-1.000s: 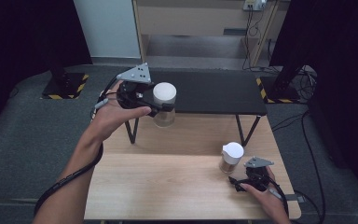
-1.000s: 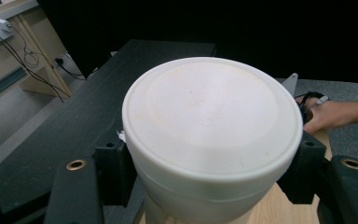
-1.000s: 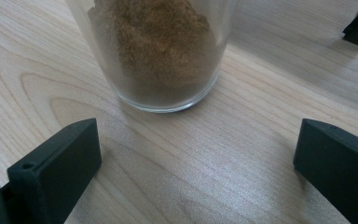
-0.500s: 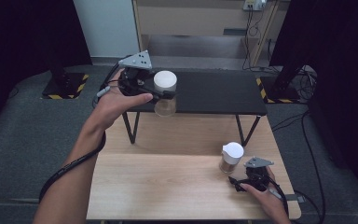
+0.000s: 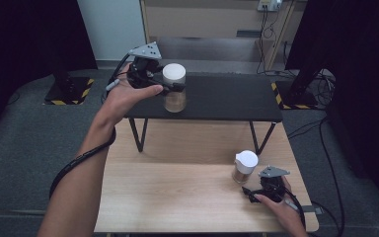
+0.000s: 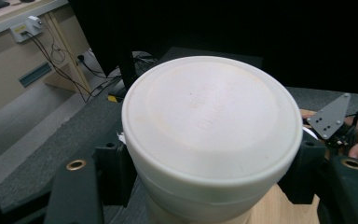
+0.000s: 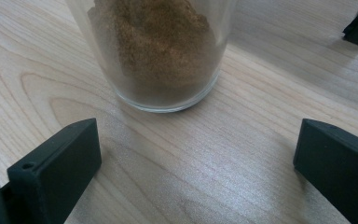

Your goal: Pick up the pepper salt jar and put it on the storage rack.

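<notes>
Left gripper (image 5: 170, 88), upper left of centre in the high view, was clamped on a jar (image 5: 174, 89) w/ a white lid (image 5: 174, 72), held up in front of the black shelf (image 5: 227, 98) at mid-frame. Jar looked upright, w/ pale brown contents in its lower part. In the left gripper view the lid (image 6: 212, 119) sat at centre frame, the black jaws pressed to the jar's sides just below it, at lower left & lower right. Grey plate of the other tool showed at the right edge there.

Right gripper (image 5: 250, 193), lower right of the high view, rested low on the wood table (image 5: 177, 197) w/ its jaws spread apart, holding nothing. A small jar (image 5: 244, 168) w/ a white cap stood on the table just above it in frame, near but not touching. In the right gripper view that glass (image 7: 161, 51) filled the top centre, brown powder inside, base flat on the wood; both jaws stood wide at the lower corners, well clear of the glass.

Person's left forearm ran up from the bottom left of the high view; cable trailed below the wrist.
</notes>
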### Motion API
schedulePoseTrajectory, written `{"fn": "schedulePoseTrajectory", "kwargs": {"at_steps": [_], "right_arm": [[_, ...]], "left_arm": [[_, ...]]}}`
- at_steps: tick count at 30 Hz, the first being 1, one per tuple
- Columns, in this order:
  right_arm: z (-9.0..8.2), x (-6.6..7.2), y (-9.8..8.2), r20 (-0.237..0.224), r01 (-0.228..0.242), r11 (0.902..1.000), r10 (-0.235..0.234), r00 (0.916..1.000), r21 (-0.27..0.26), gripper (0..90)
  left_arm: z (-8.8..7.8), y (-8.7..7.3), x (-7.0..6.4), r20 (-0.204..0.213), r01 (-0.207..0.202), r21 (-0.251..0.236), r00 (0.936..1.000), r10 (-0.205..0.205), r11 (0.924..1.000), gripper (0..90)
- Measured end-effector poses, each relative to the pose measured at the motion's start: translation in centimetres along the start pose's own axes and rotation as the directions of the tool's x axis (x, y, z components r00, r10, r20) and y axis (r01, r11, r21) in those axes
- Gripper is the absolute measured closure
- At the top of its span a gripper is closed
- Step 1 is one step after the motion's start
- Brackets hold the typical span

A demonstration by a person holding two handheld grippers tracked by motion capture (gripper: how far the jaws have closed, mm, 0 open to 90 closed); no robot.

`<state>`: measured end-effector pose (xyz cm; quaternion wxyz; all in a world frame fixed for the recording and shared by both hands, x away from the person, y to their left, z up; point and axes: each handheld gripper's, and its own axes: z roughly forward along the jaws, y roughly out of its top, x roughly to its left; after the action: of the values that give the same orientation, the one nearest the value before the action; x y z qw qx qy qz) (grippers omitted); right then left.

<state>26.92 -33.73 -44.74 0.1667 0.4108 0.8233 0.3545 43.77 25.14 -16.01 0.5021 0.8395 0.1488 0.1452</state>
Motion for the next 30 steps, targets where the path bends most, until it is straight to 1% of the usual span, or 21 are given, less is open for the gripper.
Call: {"fn": "schedulePoseTrajectory", "kwargs": {"at_steps": [2,5,8,11,14,18,21,24,29,30], "right_arm": [[0.0,0.0,0.0,0.000,0.001,1.0000,-0.001,1.0000,0.000,1.4],[0.0,0.0,0.0,0.000,0.000,1.0000,0.000,1.0000,0.001,1.4],[0.0,0.0,0.0,0.000,0.001,1.0000,-0.001,1.0000,0.001,1.4],[0.0,0.0,0.0,0.000,0.002,1.0000,-0.002,1.0000,0.001,1.4],[0.0,0.0,0.0,0.000,0.001,1.0000,-0.001,1.0000,0.001,1.4],[0.0,0.0,0.0,0.000,0.001,1.0000,-0.001,1.0000,0.001,1.4],[0.0,0.0,0.0,0.000,0.001,1.0000,-0.001,1.0000,0.001,1.4],[0.0,0.0,0.0,0.000,0.001,1.0000,-0.001,1.0000,0.001,1.4],[0.0,0.0,0.0,0.001,0.001,1.0000,-0.001,1.0000,0.001,1.4],[0.0,0.0,0.0,0.001,0.001,1.0000,-0.001,1.0000,0.001,1.5]], "left_arm": [[0.3,0.0,0.6,0.000,0.015,-0.003,0.9999,-0.015,0.9999,32.7],[0.6,-0.1,1.2,-0.004,0.025,-0.008,0.9997,-0.025,0.9997,32.7],[0.9,-0.1,1.6,-0.013,0.028,-0.002,0.9995,-0.028,0.9996,32.7],[1.2,-0.3,2.0,-0.012,0.036,0.001,0.9993,-0.036,0.9994,32.7],[1.4,-0.7,2.3,-0.013,0.047,-0.001,0.9988,-0.047,0.9989,32.7],[1.7,-1.1,2.6,-0.022,0.058,0.014,0.9981,-0.057,0.9982,32.7],[1.8,-1.4,2.8,-0.019,0.066,0.018,0.9976,-0.066,0.9976,32.7],[2.0,-1.8,2.9,-0.021,0.077,0.022,0.9968,-0.077,0.9968,32.7],[2.2,-2.0,3.0,-0.032,0.081,0.041,0.9963,-0.080,0.9959,32.7],[2.2,-2.2,3.1,-0.030,0.089,0.036,0.9957,-0.088,0.9954,32.7]]}}
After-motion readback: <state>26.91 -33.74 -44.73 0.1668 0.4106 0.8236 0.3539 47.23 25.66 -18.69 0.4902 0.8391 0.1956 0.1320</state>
